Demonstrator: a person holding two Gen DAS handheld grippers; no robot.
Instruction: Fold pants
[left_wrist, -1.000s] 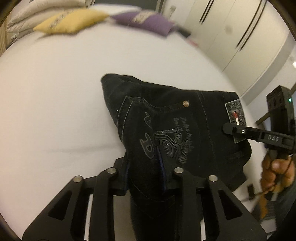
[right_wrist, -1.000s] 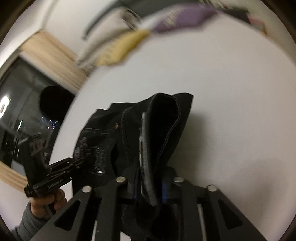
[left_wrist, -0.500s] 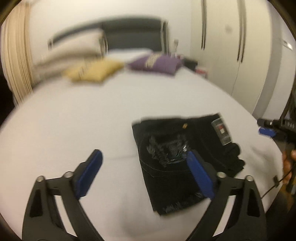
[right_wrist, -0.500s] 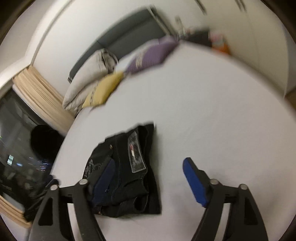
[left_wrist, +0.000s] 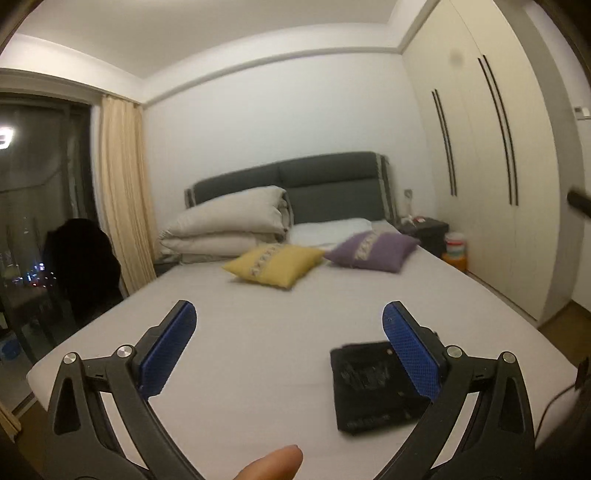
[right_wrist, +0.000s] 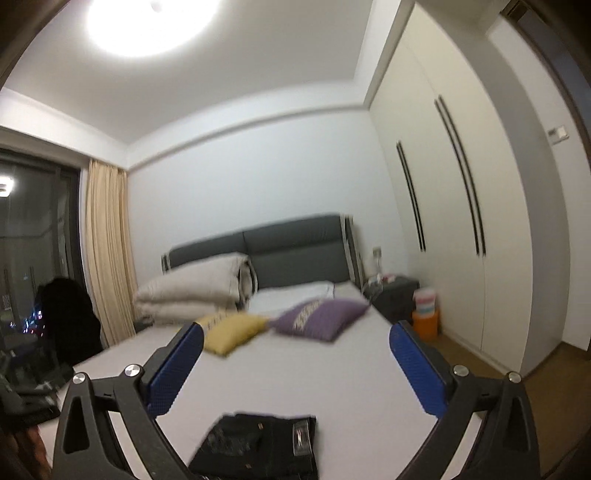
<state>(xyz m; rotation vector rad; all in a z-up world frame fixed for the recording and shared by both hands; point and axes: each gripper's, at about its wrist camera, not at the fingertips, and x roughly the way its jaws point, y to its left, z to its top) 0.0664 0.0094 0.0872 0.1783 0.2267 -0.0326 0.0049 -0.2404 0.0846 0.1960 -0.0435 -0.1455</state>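
We hold the left tongs (left_wrist: 288, 332) spread wide above the bed (left_wrist: 280, 332), their blue-padded fingers (left_wrist: 168, 349) well apart and nothing between them; a fingertip of ours (left_wrist: 273, 463) shows at the bottom edge of that view. The right tongs (right_wrist: 295, 365) are likewise wide open and empty, raised over the same bed. The pants (left_wrist: 373, 387), dark and folded into a compact rectangle, lie flat on the pale sheet near the foot of the bed, toward its wardrobe side, touching neither pair of tongs. From the right wrist view we see them low in the frame, just below the gap between the fingers, with a small label patch (right_wrist: 301, 437) facing up on their right part. Farther up the bed sit a yellow cushion (left_wrist: 275, 264) and a purple cushion (left_wrist: 373, 251), side by side, and behind them a folded beige duvet (left_wrist: 229, 221) rests against the grey headboard (left_wrist: 332, 184). White wardrobe doors (left_wrist: 480, 166) line the right wall, and a curtain (left_wrist: 123, 192) hangs beside the dark window on the left.
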